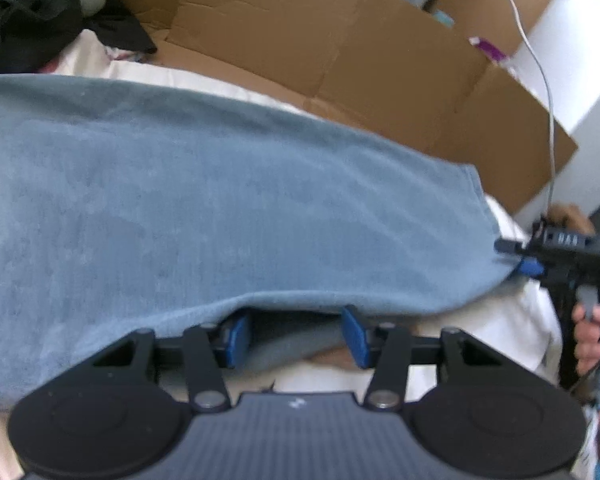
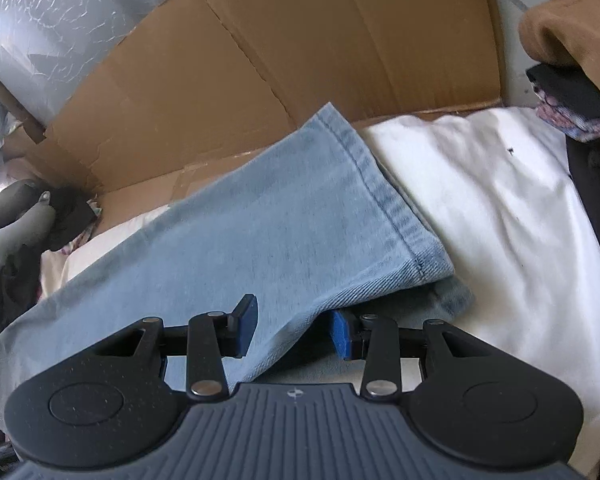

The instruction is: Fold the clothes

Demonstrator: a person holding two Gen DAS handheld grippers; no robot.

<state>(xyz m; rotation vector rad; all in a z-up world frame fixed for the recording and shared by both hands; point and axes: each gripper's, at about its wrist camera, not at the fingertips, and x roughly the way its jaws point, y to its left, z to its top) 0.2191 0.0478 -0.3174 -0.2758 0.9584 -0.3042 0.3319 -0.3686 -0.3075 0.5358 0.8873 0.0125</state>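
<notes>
Jeans [image 2: 284,216] lying flat across white sheet [image 2: 500,208], leg hem beside cardboard [image 2: 260,60]. Left tool [image 1: 296,334] and right tool [image 2: 294,330] both spread apart, straddling near edge, probably readying fold lift.

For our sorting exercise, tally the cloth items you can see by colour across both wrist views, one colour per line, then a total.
Light blue denim jeans: 1
White bed sheet: 1
Black crumpled garment: 1
Brown garment: 1
Grey padded garment: 1
Total: 5
</notes>
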